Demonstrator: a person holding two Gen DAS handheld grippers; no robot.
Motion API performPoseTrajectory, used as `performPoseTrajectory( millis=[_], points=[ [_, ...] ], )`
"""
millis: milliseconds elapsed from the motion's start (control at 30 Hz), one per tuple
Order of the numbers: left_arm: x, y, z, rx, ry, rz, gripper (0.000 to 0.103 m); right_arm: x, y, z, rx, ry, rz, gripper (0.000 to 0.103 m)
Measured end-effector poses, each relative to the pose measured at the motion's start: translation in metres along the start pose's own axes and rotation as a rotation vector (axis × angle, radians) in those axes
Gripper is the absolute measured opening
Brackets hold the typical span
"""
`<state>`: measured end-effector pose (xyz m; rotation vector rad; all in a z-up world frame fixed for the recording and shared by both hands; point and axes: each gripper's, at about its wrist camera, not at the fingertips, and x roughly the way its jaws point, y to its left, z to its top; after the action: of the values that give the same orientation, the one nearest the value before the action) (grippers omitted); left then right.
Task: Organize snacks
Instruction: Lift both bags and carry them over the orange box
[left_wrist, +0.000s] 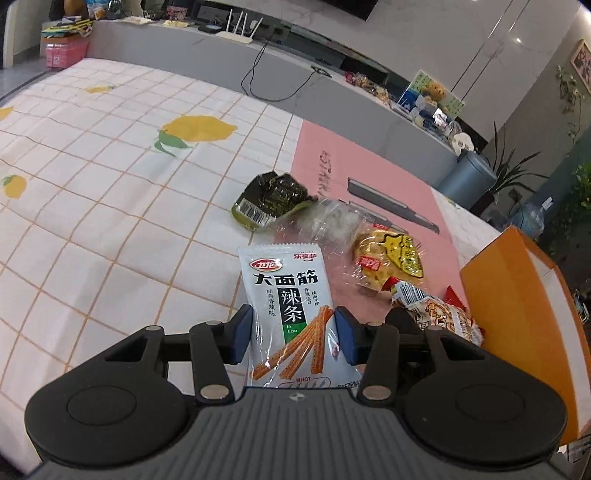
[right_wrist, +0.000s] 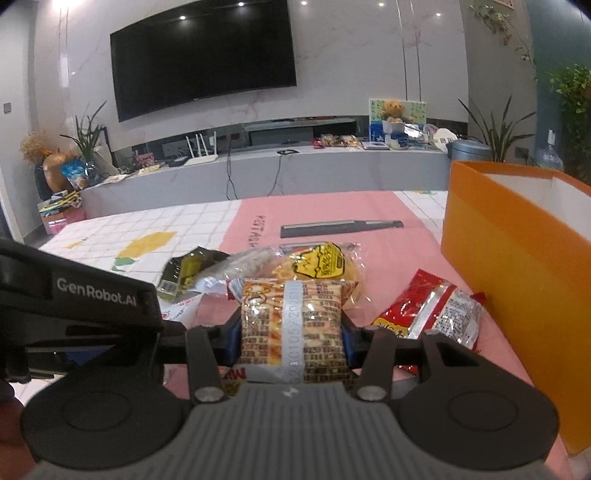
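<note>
My left gripper (left_wrist: 293, 334) is shut on a pale latiao packet (left_wrist: 291, 317) with orange strips printed on it, held above the tablecloth. My right gripper (right_wrist: 290, 338) is shut on an orange-patterned snack pack (right_wrist: 291, 321) with a white seam band facing me. On the pink mat lie a dark green packet (left_wrist: 269, 203), a clear bag of white pieces (left_wrist: 332, 221), a yellow snack bag (left_wrist: 391, 258) and a red packet (right_wrist: 432, 314). The open orange box (right_wrist: 517, 266) stands to the right. In the right wrist view the left gripper's black body (right_wrist: 74, 306) fills the left side.
The lemon-print checked tablecloth (left_wrist: 110, 166) stretches to the left. A pink mat (right_wrist: 317, 210) with a printed dark bar covers the right part. Behind the table run a grey TV bench (right_wrist: 295, 166) with a router and clutter, a wall TV, plants and a grey bin.
</note>
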<state>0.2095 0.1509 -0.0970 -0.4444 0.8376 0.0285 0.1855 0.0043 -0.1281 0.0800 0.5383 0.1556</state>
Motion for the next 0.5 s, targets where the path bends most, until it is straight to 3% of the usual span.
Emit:
performPoseTrajectory(
  millis=[167, 500],
  points=[
    [-0.023, -0.009, 0.002, 0.026, -0.065, -0.008, 0.054, -0.02, -0.006, 0.01, 0.026, -0.037, 0.015, 0.047],
    [-0.062, -0.032, 0.008, 0.039, -0.149, -0.155, 0.054, -0.067, -0.037, 0.034, 0.09, -0.138, 0.063, 0.047]
  ],
)
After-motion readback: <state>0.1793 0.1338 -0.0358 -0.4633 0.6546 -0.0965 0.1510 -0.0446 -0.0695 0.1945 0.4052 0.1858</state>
